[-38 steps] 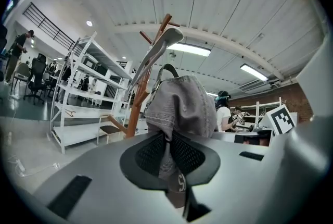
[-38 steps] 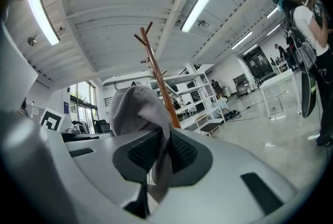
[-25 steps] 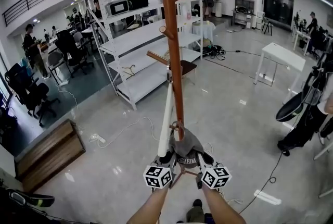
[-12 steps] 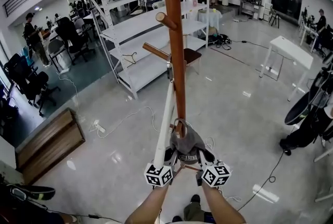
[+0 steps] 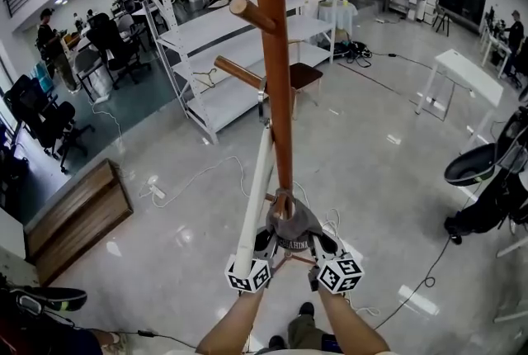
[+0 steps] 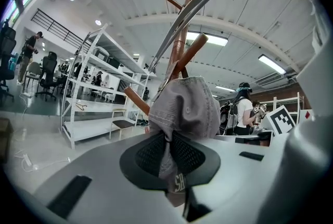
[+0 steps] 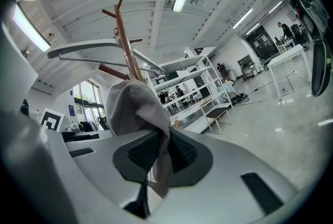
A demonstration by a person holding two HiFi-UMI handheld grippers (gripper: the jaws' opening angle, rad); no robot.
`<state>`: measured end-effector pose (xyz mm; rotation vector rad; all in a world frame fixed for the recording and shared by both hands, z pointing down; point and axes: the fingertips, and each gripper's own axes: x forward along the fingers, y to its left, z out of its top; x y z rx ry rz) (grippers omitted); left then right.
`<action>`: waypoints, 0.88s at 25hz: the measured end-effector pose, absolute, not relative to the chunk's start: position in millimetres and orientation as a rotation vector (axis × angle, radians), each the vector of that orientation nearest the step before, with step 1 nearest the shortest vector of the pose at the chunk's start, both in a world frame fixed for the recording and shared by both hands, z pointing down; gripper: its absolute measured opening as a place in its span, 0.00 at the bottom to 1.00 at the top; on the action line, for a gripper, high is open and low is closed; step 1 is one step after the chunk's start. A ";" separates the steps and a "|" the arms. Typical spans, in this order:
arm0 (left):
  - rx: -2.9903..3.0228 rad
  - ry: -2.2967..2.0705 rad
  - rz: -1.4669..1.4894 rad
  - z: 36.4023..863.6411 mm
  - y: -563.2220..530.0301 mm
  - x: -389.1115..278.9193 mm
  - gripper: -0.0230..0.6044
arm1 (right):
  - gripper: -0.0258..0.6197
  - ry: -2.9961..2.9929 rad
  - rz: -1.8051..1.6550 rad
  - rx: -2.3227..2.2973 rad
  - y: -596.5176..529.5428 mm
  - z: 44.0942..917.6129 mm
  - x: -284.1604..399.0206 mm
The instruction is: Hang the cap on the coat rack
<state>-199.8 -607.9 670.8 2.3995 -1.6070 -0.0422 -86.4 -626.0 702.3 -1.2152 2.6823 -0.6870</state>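
Observation:
A grey cap (image 5: 290,229) hangs bunched between my two grippers, close in front of the wooden coat rack pole (image 5: 275,73). My left gripper (image 5: 262,250) is shut on the cap's left side and my right gripper (image 5: 320,253) on its right side. In the left gripper view the cap (image 6: 184,108) is pinched by the left gripper (image 6: 169,158), with the rack (image 6: 179,56) rising behind it. The right gripper view shows the cap (image 7: 136,108) clamped by the right gripper (image 7: 158,152) below the rack (image 7: 127,46). Two pegs (image 5: 252,15) (image 5: 239,73) stick out left, well above the cap.
A white bar (image 5: 254,196) runs up beside the pole. White shelving (image 5: 214,40) stands behind the rack, a wooden bench (image 5: 74,221) at left, a white table (image 5: 462,73) at right. Cables (image 5: 198,180) lie on the glossy floor. People sit at desks far left.
The rack has come nearer and its pegs sit lower and larger in the head view. Both grippers keep their hold on the cap by the pole.

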 end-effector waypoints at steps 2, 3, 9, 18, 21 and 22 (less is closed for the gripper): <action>2.391 -1.597 -0.049 674.8 -611.0 -199.6 0.11 | 0.10 2.691 -0.692 -1.201 -630.0 704.3 -88.2; 2.385 -1.597 -0.050 676.4 -612.5 -199.9 0.11 | 0.10 2.695 -0.695 -1.193 -632.1 705.3 -88.9; 2.373 -1.619 -0.057 681.2 -625.9 -207.1 0.11 | 0.10 2.722 -0.698 -1.160 -648.6 712.2 -96.3; 2.366 -1.621 -0.055 680.7 -637.4 -208.5 0.11 | 0.10 2.736 -0.690 -1.160 -659.9 711.3 -99.2; 2.368 -1.618 -0.056 680.6 -634.9 -205.2 0.11 | 0.10 2.756 -0.666 -1.162 -656.4 710.5 -96.4; 2.370 -1.618 -0.052 681.1 -633.5 -203.7 0.11 | 0.10 2.766 -0.652 -1.163 -654.5 710.3 -95.3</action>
